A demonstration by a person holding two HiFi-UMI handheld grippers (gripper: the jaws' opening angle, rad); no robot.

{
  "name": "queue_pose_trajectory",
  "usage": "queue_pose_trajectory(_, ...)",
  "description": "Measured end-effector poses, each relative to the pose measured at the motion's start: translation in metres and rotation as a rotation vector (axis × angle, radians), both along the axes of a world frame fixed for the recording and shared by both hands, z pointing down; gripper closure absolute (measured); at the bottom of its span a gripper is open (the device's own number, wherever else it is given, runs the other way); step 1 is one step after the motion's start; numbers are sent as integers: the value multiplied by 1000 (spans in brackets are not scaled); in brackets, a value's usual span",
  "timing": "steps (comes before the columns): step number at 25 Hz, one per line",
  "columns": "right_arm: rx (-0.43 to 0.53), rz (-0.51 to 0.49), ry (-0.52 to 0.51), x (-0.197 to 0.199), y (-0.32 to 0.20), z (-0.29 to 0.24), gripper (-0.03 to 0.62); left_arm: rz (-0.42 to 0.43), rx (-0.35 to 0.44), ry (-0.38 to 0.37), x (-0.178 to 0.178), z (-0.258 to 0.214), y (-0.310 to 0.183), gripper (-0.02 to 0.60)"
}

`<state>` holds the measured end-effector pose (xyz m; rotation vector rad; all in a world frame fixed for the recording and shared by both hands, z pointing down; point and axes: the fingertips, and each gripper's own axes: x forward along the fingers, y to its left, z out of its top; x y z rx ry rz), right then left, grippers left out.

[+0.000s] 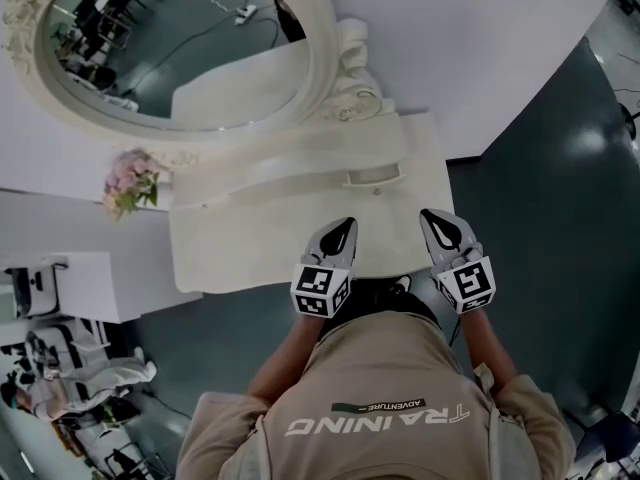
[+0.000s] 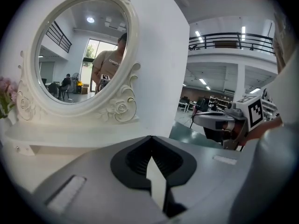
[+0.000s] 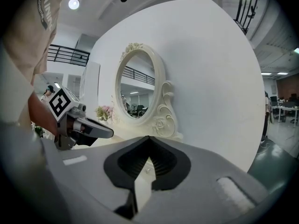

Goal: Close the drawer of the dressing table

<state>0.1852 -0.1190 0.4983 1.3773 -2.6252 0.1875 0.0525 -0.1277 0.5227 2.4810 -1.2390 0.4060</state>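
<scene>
left gripper (image 1: 347, 225) jaws together, empty, over dressing table (image 1: 240, 253) front edge | right gripper (image 1: 430, 216) likewise, near table's right corner | bare floor (image 1: 540, 228) right of table

The person wears a beige short-sleeved T-shirt (image 1: 380, 408) with white "TRAINING" lettering and a small dark "ADVENTURE" strip, while the left gripper (image 1: 347, 226) and right gripper (image 1: 428, 216) are grey shells with black ribbed jaw linings and white, black-marked cubes (image 1: 320, 290).

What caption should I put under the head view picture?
Left gripper and right gripper, both shut, hover at the front of the white dressing table with its oval mirror.
</scene>
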Motion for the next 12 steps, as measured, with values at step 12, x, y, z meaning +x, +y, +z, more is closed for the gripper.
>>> queue_pose_trajectory(12,-7,72,80,-31,-36,-19,592,36,36,62,-42,-10,-50,563)
